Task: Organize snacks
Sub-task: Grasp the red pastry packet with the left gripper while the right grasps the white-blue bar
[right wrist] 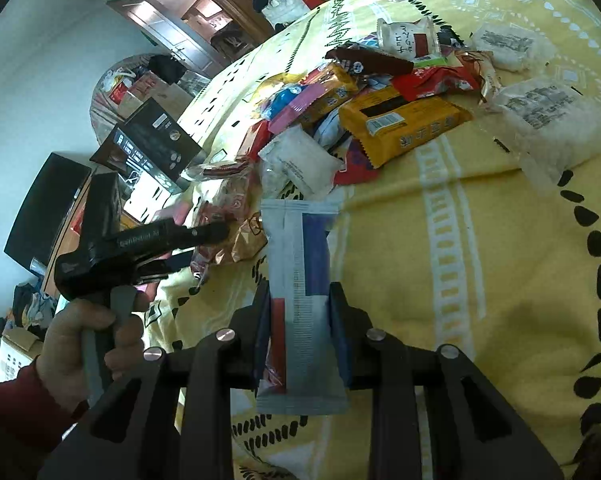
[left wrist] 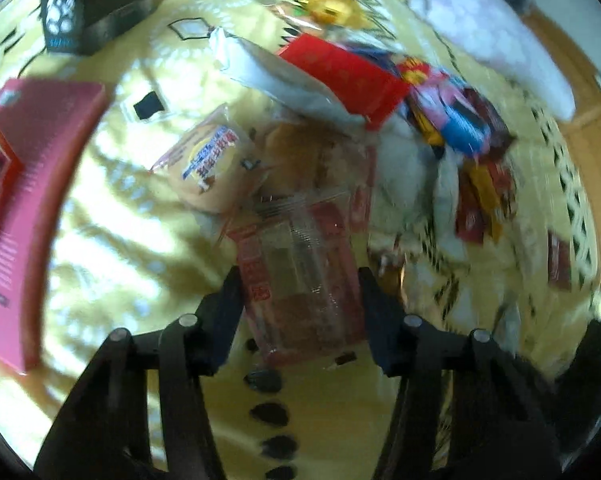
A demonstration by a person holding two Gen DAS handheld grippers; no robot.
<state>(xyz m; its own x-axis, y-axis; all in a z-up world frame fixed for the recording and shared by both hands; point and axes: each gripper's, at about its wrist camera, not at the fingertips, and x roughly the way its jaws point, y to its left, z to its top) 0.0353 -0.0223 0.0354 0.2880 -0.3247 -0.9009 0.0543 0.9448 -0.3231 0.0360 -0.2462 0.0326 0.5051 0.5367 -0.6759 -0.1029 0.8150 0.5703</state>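
Our right tool (right wrist: 298, 316) pinches a grey snack bar (right wrist: 298, 280) low in the frame's centre. To its right the yellow blanket (right wrist: 480, 280) lies bare. Our left tool (left wrist: 300, 296) straddles a clear red-printed packet (left wrist: 300, 276) at lower centre; we cannot tell whether its fingers press it. The snack pile (right wrist: 364, 92) crowds the upper middle.
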